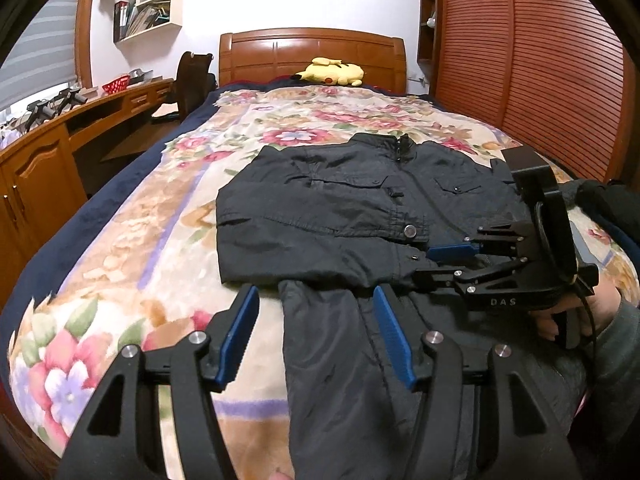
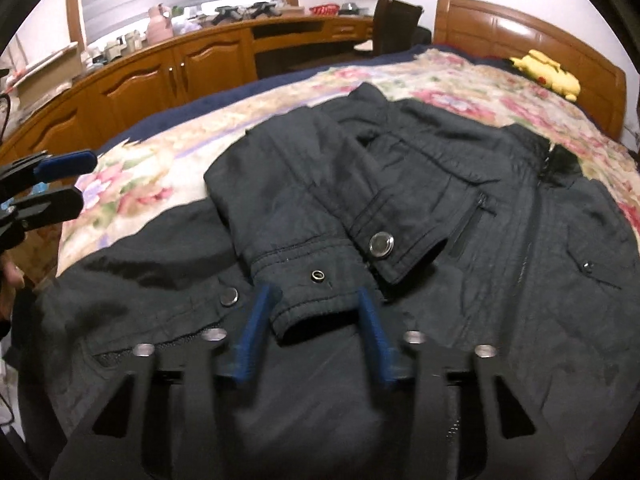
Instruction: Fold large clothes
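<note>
we see a black jacket (image 1: pixel 320 208) with silver snap buttons (image 2: pixel 381 245), lying on a cream blanket (image 1: pixel 160 216) patterned with pink, red and purple flowers and edged in navy. both the left gripper (image 1: pixel 316 332) and right gripper (image 2: pixel 316 328) are black with blue finger pads (image 1: pixel 240 332). a yellow plush toy (image 1: pixel 334 72) rests before the reddish-brown wooden headboard (image 1: pixel 312 56).

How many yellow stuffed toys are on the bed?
1. The yellow plush toy lies at the far end of the bed, right in front of the wooden headboard. None other shows, though the black jacket could hide something.
</note>
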